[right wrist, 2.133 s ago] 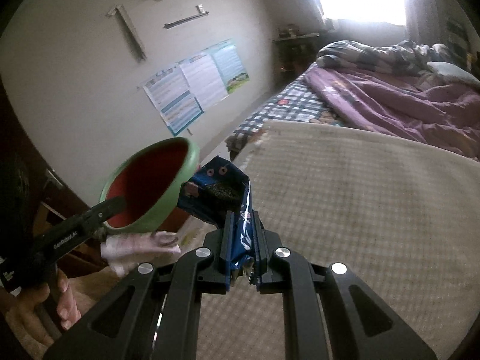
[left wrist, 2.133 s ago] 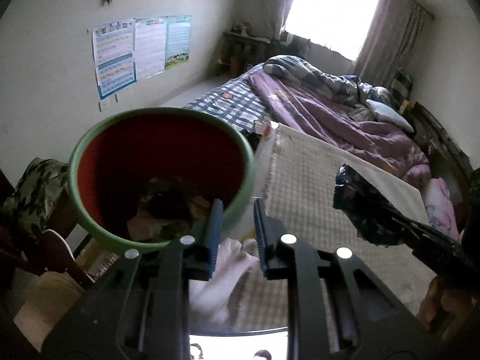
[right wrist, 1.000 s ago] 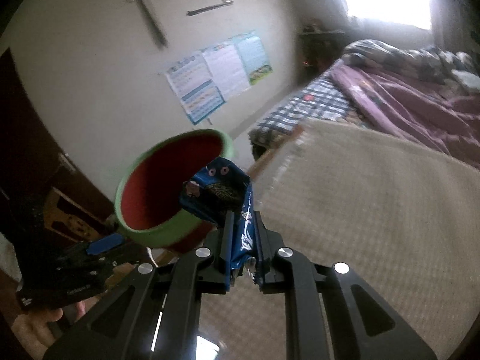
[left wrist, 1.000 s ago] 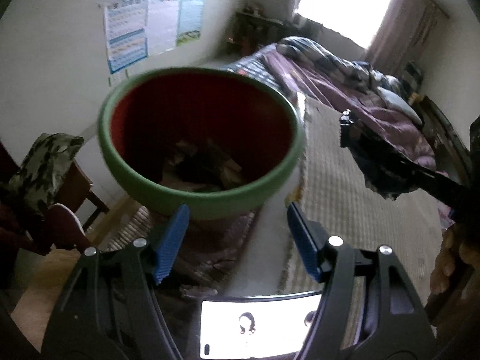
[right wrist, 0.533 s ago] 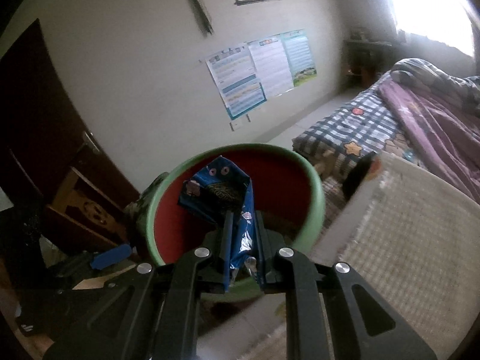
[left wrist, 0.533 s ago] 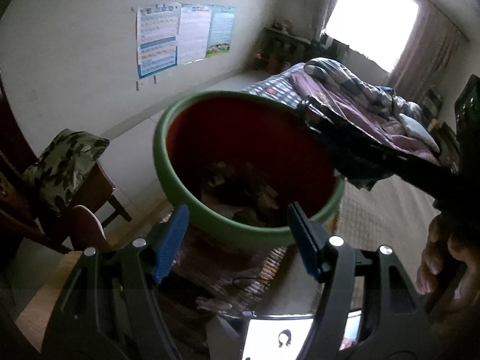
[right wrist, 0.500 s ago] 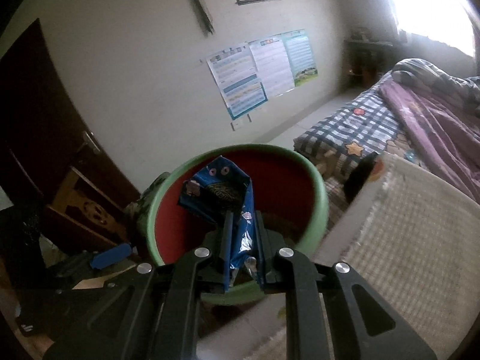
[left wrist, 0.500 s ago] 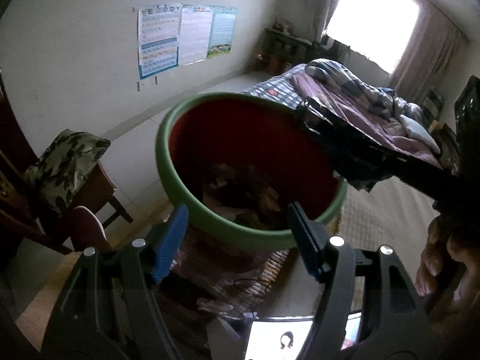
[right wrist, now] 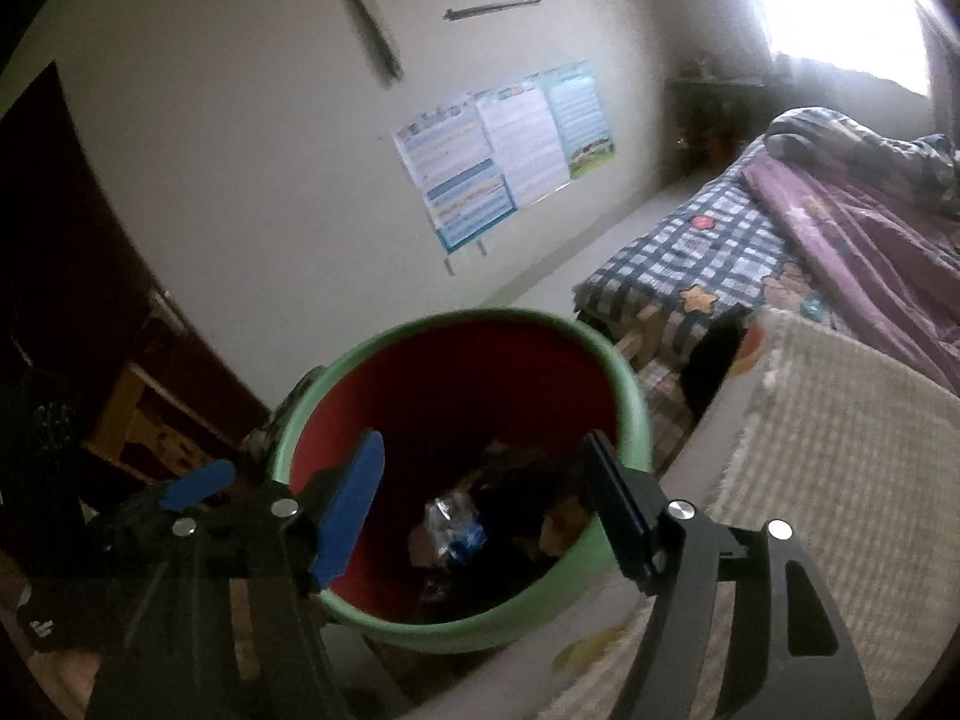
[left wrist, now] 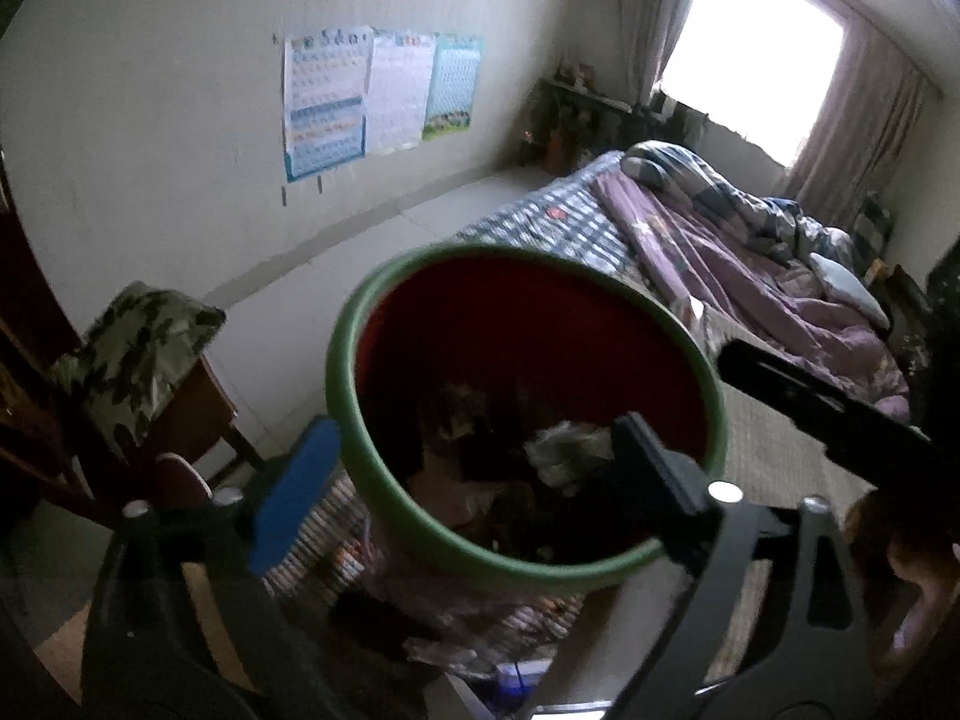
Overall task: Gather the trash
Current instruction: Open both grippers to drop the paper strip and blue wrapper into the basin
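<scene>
A green bin [left wrist: 345, 360] with a red inside fills the middle of both views, its rim [right wrist: 630, 396] tilted toward me. My right gripper [right wrist: 480, 504] hangs over its mouth with jaws opening and nothing between them. The blue snack wrapper [right wrist: 459, 531] lies loose among the trash in the bin. My left gripper [left wrist: 474, 489] is opening wide, one finger over the bin's inside and its blue pad [left wrist: 294, 498] beside the outer wall, gripping nothing. A crumpled white paper [left wrist: 564, 456] rests inside. One black finger [left wrist: 810, 408] of the right gripper crosses the left wrist view.
A bed with a purple blanket [left wrist: 750, 264] and checked sheet [right wrist: 690, 252] stands behind the bin. A beige woven mat [right wrist: 840, 450] lies to the right. A chair with a camouflage cushion [left wrist: 138, 348] and a dark wooden door [right wrist: 66, 228] are on the left.
The right gripper opened and the blue wrapper dropped from it into the bin. The left gripper's jaws spread much wider. The bin looms closer under both grippers.
</scene>
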The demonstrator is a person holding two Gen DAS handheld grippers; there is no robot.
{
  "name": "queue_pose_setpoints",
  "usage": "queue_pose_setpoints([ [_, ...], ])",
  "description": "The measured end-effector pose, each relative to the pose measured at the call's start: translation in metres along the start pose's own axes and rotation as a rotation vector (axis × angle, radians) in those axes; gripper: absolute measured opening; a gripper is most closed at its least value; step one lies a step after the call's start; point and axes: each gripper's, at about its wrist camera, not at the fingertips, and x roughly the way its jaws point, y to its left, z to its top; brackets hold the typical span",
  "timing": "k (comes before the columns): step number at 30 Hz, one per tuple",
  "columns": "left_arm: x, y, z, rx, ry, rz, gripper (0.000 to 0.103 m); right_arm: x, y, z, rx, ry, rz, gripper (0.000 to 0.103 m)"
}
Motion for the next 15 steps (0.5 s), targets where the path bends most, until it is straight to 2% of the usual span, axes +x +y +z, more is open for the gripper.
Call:
queue_pose_setpoints([
  [4,0.0,-0.006,0.009,0.018,-0.049,0.015,0.097,-0.016,-0.009,0.002,0.002,-0.056,-0.031,0.078],
  [8,0.006,-0.01,0.017,0.01,-0.056,-0.005,0.097,-0.031,-0.015,-0.001,-0.009,-0.106,-0.048,0.095],
  [15,0.003,-0.017,0.022,-0.007,-0.116,-0.003,0.097,-0.042,-0.027,-0.007,0.014,-0.135,-0.057,0.096],
])
